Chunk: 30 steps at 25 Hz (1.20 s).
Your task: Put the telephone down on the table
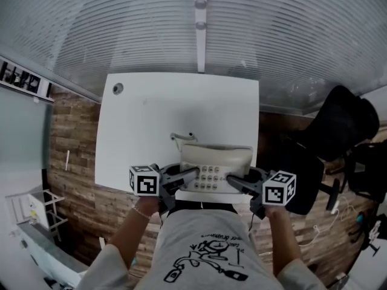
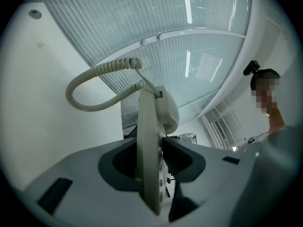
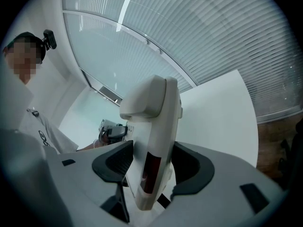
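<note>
Head view first: the telephone (image 1: 215, 165) is hanging between the two tongs, right over the near edge of the white table (image 1: 169, 110). Its long axis is running side to side, from one tong to the other, with the keypad facing up and the handset lying along the far side. The left gripper (image 1: 192, 174) is biting on the left end and the right gripper (image 1: 233, 180) on the right end. The cord (image 1: 181, 137) is poking out past the far left corner of the telephone. White tabletop is stretching away beyond it towards the blinds, with a small round grommet (image 1: 118, 89) in the far left corner. A dark office chair (image 1: 341, 128) is standing off the table's right edge, well apart. Whether the base is touching the table, I cannot tell.

Left gripper view: the jaws are pressing on the thin edge of the telephone, one pad on each face, so the body is standing up like a blade. The handset (image 2: 168, 109) is bulging out to the right of it and the coiled cord is looping away to the left over the table.

Right gripper view: these jaws are clamping the other end in the same way, with the handset jutting left at the top. The table's far edge is curving past on the right, with wooden floor (image 3: 279, 136) beyond it.
</note>
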### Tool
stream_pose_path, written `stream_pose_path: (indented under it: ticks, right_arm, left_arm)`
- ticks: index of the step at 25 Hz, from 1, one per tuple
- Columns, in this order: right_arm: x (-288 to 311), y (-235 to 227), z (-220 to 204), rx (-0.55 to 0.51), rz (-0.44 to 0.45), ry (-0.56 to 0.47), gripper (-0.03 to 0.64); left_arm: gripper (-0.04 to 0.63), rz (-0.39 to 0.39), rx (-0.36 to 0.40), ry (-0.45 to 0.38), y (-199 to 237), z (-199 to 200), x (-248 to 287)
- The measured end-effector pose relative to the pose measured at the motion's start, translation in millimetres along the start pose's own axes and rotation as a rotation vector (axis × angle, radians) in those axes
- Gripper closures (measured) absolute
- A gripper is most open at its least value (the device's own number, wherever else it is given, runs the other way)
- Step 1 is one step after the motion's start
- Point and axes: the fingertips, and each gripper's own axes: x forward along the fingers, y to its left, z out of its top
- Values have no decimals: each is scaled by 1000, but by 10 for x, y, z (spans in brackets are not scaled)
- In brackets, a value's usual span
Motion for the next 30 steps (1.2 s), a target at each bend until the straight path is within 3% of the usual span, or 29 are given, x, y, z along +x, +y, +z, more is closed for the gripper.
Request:
stream_pose_path:
  ticks: [13,16,25,30]
  right_arm:
    - [291,-505,-132,76,-2,38,347]
    - [246,-455,-214,67,-10,34,347]
    - [333,-552,52,40,-13,-1,348]
    - [381,-648,40,47,-16,19,348]
  left_arm:
    - [446,24,-71,25,590,-79,147]
    - [446,17,-64,19,581,-152,131]
    - [445,5,-22,1,655,138,202]
    - [443,20,-50,2,764,117,234]
